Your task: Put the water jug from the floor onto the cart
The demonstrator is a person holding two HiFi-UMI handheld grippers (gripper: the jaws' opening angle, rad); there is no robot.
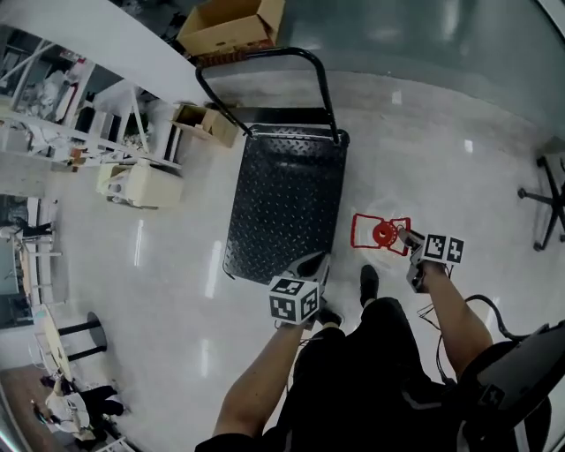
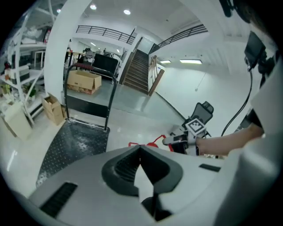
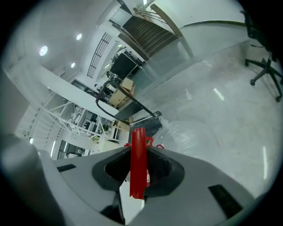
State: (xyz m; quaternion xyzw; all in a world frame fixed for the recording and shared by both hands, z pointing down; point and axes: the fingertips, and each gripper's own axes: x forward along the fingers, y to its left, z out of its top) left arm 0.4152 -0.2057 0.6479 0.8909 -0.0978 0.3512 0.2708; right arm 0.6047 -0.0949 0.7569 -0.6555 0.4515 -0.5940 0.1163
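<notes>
Jug handle (image 3: 137, 167) (red) clamped in right hand-held gripper (image 1: 405, 237).

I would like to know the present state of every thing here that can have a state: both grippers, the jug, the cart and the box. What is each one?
water jug: held by its red handle, beside the cart, not on it yet.
right gripper: shut on that handle.
left gripper: shut, nothing between its jaws.
cart: push bar upright, deck bare.
cardboard box: open on top.
</notes>
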